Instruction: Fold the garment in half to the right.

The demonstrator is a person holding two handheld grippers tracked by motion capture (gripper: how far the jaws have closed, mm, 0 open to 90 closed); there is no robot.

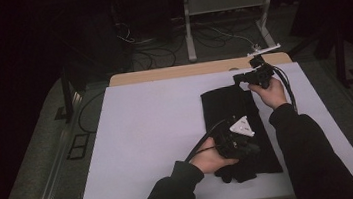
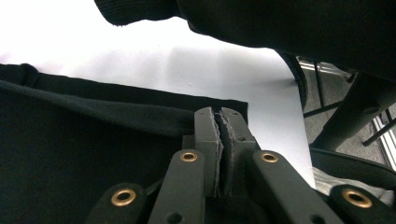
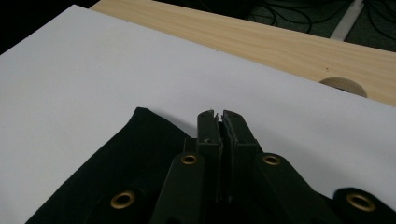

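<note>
high view: black cloth [image 1: 237,122] lies folded on right part of white table [image 1: 153,132]. left gripper [image 2: 220,122] and right gripper [image 3: 218,122] both w/ jaws closed over its edge; cannot tell if fabric is pinched.

We're in a dim lab or workshop here. Loose cables [image 1: 158,46] sprawl across the floor behind the white-covered bench [image 1: 147,128]. A metal frame stand [image 1: 227,8] sits beyond.

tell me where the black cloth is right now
In the high view the black cloth lies on the right half of the white table, between the left gripper and right gripper.
</note>
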